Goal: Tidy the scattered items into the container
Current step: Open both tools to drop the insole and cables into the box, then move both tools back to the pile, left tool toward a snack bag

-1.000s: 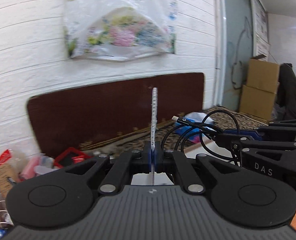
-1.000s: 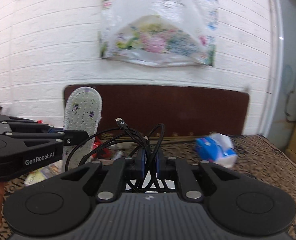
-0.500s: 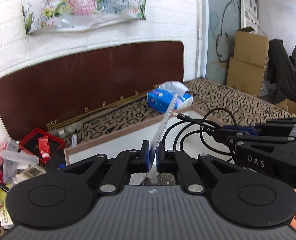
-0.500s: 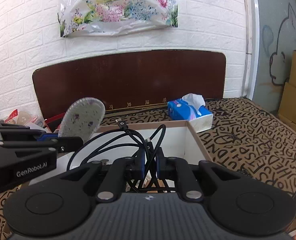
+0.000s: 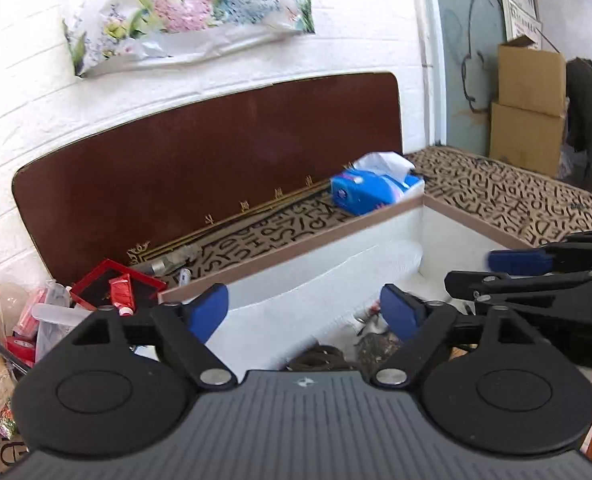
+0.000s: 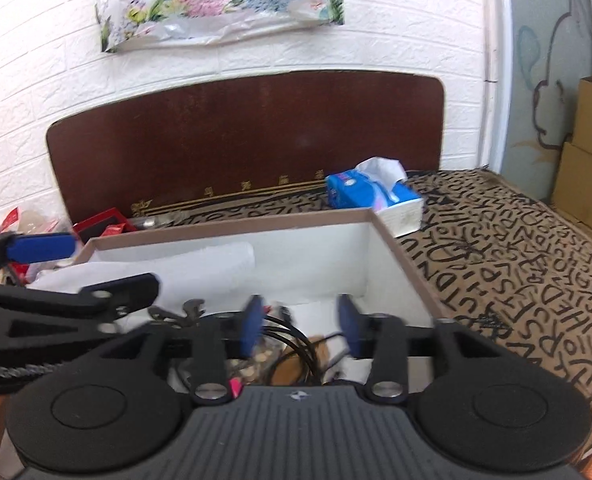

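Black cable (image 6: 296,344) inside white box (image 6: 392,252)

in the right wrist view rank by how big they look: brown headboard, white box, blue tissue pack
1. brown headboard
2. white box, close behind; it sits nearer the camera and is partly hidden by the grippers, so this order is unsure
3. blue tissue pack, clearly smallest

What you have in view, counted

You have two grippers, the left gripper (image 5: 306,312) and the right gripper (image 6: 300,326), over one white box (image 6: 231,226); far right sits one blue tissue pack (image 6: 370,194), two cardboard cartons (image 5: 530,106) stand stacked beyond, and one red tray (image 5: 125,276) lies far left.
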`<state>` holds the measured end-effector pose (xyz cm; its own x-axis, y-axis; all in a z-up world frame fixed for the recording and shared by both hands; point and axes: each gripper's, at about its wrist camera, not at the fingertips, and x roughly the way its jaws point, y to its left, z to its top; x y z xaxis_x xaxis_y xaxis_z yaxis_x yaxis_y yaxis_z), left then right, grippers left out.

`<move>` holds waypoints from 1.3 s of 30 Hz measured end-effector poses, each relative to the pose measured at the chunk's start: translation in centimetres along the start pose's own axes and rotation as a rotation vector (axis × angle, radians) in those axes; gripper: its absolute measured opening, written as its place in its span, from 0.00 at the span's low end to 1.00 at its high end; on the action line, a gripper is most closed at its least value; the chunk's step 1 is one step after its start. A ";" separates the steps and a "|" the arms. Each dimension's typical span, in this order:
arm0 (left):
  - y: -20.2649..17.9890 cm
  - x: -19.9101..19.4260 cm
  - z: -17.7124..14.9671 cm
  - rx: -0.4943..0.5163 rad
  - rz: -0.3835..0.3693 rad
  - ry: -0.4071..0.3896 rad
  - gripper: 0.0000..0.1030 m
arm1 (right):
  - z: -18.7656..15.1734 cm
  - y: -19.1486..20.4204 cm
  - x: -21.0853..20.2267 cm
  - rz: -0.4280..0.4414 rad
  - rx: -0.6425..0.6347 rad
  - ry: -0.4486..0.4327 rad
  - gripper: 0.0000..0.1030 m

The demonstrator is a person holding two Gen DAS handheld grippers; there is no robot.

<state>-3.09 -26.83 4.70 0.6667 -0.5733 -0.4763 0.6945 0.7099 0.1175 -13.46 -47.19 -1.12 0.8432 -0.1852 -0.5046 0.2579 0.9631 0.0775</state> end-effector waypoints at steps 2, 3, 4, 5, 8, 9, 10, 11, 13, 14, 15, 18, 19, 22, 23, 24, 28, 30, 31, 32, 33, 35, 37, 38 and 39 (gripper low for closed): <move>0.8 -0.1 0.1 -0.035 -0.006 0.000 0.95 | 0.2 -0.4 -0.4 0.000 0.013 -0.014 0.61; 1.2 -0.1 0.2 -0.045 -0.003 -0.007 1.00 | 0.2 -0.4 -0.6 -0.001 0.018 -0.023 0.63; 1.4 -0.2 0.2 -0.049 0.000 -0.017 1.00 | 0.3 -0.4 -0.8 0.000 0.016 -0.030 0.65; 1.5 -0.5 0.1 -0.050 0.004 -0.029 1.00 | 0.4 -0.2 -1.0 0.001 0.010 -0.032 0.68; 1.6 -1.6 -0.2 -0.059 0.022 -0.057 1.00 | 0.8 0.3 -1.4 -0.012 0.002 -0.049 0.83; 1.4 -1.8 0.0 -0.063 0.023 -0.060 1.00 | 0.9 0.5 -1.4 -0.011 0.003 -0.051 0.84; 1.2 -1.5 0.4 -0.067 0.025 -0.059 1.00 | 1.0 0.6 -1.5 -0.004 0.005 -0.052 0.86; 1.0 -1.1 0.7 -0.071 0.030 -0.059 1.00 | 1.1 0.8 -1.5 0.001 0.006 -0.054 0.88; 1.5 -1.3 0.7 -0.079 0.040 -0.066 1.00 | 1.3 1.5 -1.7 0.015 -0.001 -0.056 0.89; 1.7 -1.3 0.7 -0.083 0.044 -0.068 1.00 | 1.3 1.9 -1.8 0.019 -0.005 -0.060 0.89; 1.9 -1.3 0.6 -0.087 0.048 -0.071 1.00 | 1.4 2.2 -1.9 0.025 -0.006 -0.062 0.90; 2.9 -1.8 0.5 -0.098 0.059 -0.070 1.00 | 1.6 3.5 -2.1 0.050 -0.011 -0.067 0.90; 3.3 -2.1 0.4 -0.102 0.064 -0.069 1.00 | 1.6 4.0 -2.1 0.057 -0.014 -0.070 0.90; 4.7 -2.7 -0.1 -0.116 0.085 -0.067 1.00 | 1.8 5.6 -2.1 0.084 -0.023 -0.071 0.90; 5.2 -2.9 -0.3 -0.122 0.093 -0.065 1.00 | 1.8 6.1 -2.1 0.092 -0.027 -0.072 0.90; 5.7 -3.1 -0.5 -0.130 0.098 -0.065 1.00 | 1.8 6.7 -2.1 0.100 -0.030 -0.072 0.90; 7.6 -4.2 -1.5 -0.158 0.124 -0.067 1.00 | 2.0 9.2 -2.3 0.139 -0.045 -0.076 0.90; 8.7 -4.9 -2.2 -0.169 0.143 -0.066 1.00 | 2.0 10.6 -2.4 0.166 -0.057 -0.077 0.90; 9.3 -5.2 -2.7 -0.177 0.155 -0.064 1.00 | 1.9 11.5 -2.4 0.179 -0.067 -0.077 0.90; 10.0 -5.5 -3.1 -0.187 0.168 -0.060 1.00 | 1.8 12.4 -2.4 0.192 -0.079 -0.076 0.90; 10.6 -5.7 -3.6 -0.201 0.179 -0.054 1.00 | 1.8 13.3 -2.3 0.206 -0.090 -0.072 0.90; 12.2 -6.3 -4.5 -0.237 0.194 -0.044 1.00 | 1.7 15.3 -1.9 0.234 -0.115 -0.061 0.90; 13.8 -6.8 -5.4 -0.253 0.221 -0.036 1.00 | 1.6 17.1 -1.6 0.264 -0.136 -0.053 0.90; 14.4 -7.1 -5.8 -0.251 0.245 -0.032 1.00 | 1.6 18.0 -1.4 0.284 -0.143 -0.051 0.90; 15.1 -7.4 -6.3 -0.248 0.270 -0.029 1.00 | 1.5 18.9 -1.3 0.305 -0.152 -0.049 0.90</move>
<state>0.78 -9.31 4.47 0.8271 -0.3604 -0.4312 0.4079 0.9128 0.0193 -8.97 -29.00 2.32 0.8935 0.1099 -0.4354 -0.0794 0.9930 0.0879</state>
